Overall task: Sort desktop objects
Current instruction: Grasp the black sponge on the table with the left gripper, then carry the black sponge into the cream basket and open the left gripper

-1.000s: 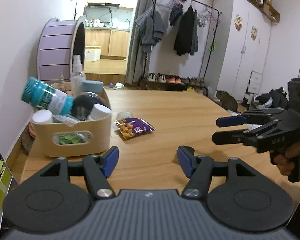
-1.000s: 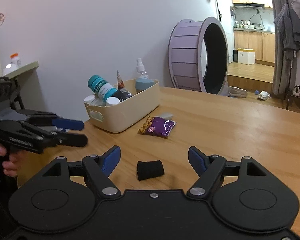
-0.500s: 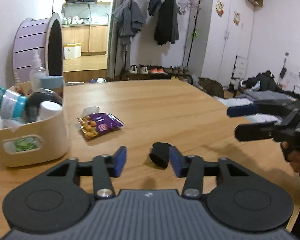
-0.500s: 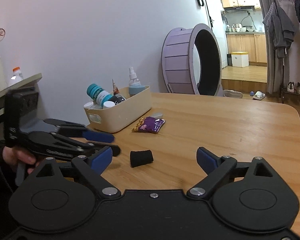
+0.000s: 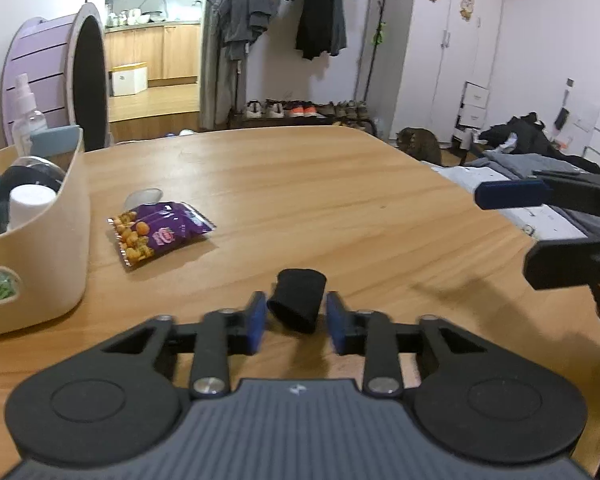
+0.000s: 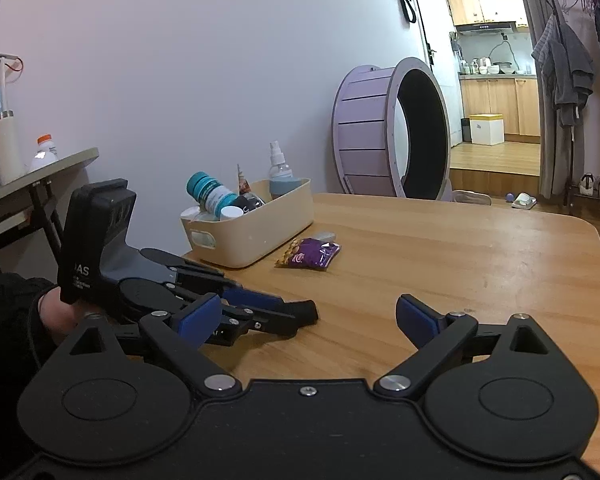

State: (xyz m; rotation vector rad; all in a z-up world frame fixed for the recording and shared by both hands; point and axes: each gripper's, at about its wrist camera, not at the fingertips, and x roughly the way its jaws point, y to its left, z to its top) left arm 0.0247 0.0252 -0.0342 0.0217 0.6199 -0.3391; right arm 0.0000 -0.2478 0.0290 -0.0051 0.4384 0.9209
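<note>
A small black fabric roll lies on the wooden table, and my left gripper is shut on it, a blue pad against each side. The right wrist view shows the left gripper low over the table, its fingers covering most of the roll. My right gripper is wide open and holds nothing; it hovers off the table's right side. A purple snack bag lies beside the cream basket, which is full of bottles and jars.
A small clear lid lies just behind the snack bag. A purple cat wheel stands beyond the basket. A cat sits on the floor past the table's far right corner. A side desk stands to the left.
My left gripper swung right from the basket, came down over the black roll and narrowed its jaws onto it. The right gripper drew back slightly and stayed open.
</note>
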